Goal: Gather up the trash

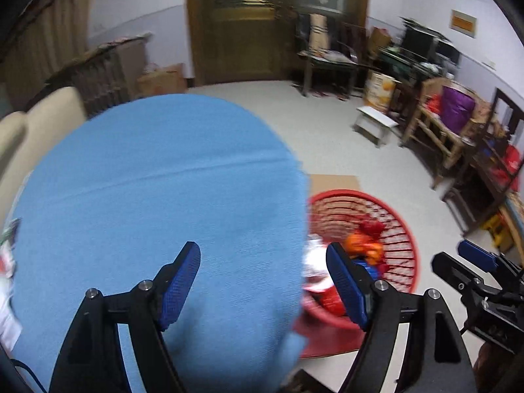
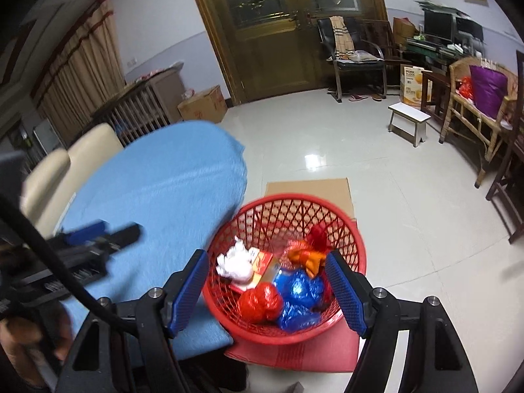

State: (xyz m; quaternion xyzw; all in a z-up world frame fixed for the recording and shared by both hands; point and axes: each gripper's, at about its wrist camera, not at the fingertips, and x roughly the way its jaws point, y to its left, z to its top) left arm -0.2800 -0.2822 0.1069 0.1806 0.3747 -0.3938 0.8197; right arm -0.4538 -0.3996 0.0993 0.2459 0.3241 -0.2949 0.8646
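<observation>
A red mesh basket (image 2: 288, 206) stands on the floor beside a table with a blue cloth (image 2: 157, 190). It holds trash: a white crumpled wad (image 2: 234, 262), a red bag (image 2: 258, 303), blue bags (image 2: 299, 290) and an orange bag (image 2: 309, 257). My right gripper (image 2: 267, 290) is open and empty, above the basket. My left gripper (image 1: 263, 283) is open and empty, over the table's right edge; the basket (image 1: 398, 226) shows to its right. White trash (image 1: 6, 262) lies at the table's far left edge. The right gripper (image 1: 458, 262) also shows in the left wrist view.
A flat cardboard sheet (image 2: 311, 188) lies under the basket. Cream chairs (image 2: 65, 170) stand behind the table. A small white stool (image 2: 409, 119), a wicker bench with a purple cushion (image 2: 484, 91), a black chair (image 2: 357, 55) and cardboard boxes (image 2: 203, 103) line the room's edges.
</observation>
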